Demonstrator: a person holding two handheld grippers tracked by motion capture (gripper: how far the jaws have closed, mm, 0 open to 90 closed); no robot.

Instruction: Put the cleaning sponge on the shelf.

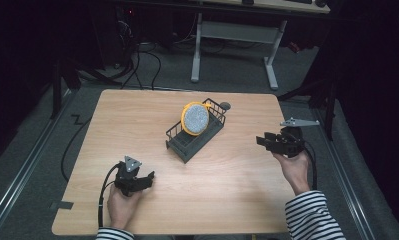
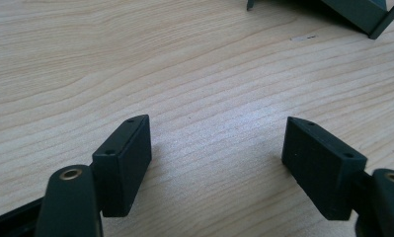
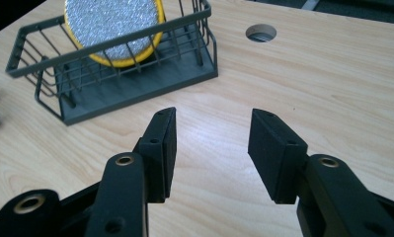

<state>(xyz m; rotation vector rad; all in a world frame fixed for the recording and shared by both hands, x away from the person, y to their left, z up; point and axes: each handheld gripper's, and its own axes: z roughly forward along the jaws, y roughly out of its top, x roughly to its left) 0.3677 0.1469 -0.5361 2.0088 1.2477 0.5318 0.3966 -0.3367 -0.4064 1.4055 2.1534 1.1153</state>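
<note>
A dark wire basket (image 1: 194, 134) stands near the middle of the wooden table (image 1: 137, 115). A round yellow sponge with a silver scouring face (image 1: 195, 119) leans upright inside it. My left gripper (image 1: 146, 180) rests low at the table's front left, open, with bare wood between its jaws (image 2: 216, 148). My right gripper (image 1: 261, 141) is held above the right side of the table, pointing left toward the basket (image 3: 135, 74) and sponge (image 3: 113, 24). It stands open (image 3: 209, 143) with nothing between the jaws.
A round cable hole (image 1: 225, 106) lies in the tabletop just behind the basket, also seen past the basket as the hole (image 3: 260, 33). A white-legged desk (image 1: 234, 32) stands beyond the table. Black cables (image 1: 104, 192) trail from the grippers.
</note>
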